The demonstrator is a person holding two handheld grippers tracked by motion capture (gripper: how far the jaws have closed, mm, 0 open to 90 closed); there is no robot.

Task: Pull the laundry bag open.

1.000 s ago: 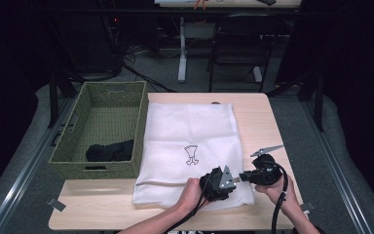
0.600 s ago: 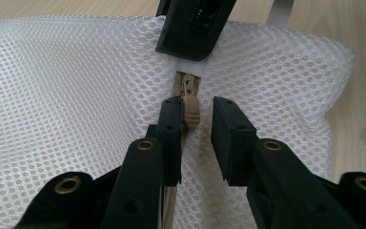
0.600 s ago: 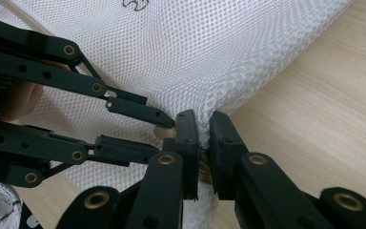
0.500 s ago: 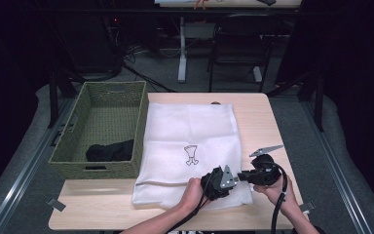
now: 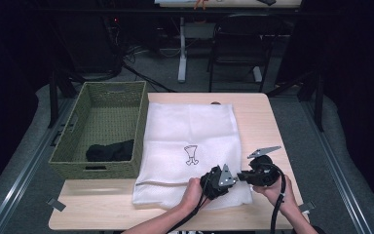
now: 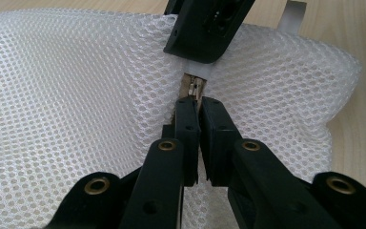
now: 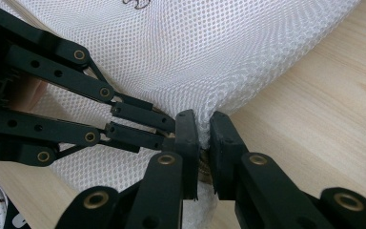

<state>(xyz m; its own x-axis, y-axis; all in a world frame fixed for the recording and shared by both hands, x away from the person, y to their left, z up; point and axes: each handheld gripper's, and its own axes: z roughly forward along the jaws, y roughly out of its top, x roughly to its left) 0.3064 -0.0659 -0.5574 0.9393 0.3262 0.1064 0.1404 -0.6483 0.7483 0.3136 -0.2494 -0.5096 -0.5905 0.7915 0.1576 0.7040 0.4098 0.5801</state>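
My left gripper (image 6: 199, 107) has just been closing and now pinches the zipper pull (image 6: 194, 89) of the mesh bag (image 5: 190, 131); my right gripper (image 7: 201, 125) clamps the bag's corner beside it, ready to unzip

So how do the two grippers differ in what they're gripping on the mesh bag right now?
The left gripper has just closed its jaws on the metal zipper pull, while the right gripper pinches the bag's mesh fabric at the corner edge. In the high view the left gripper lies over the mesh bag, the right gripper at its right edge. Both are shut and meet at the same near corner.
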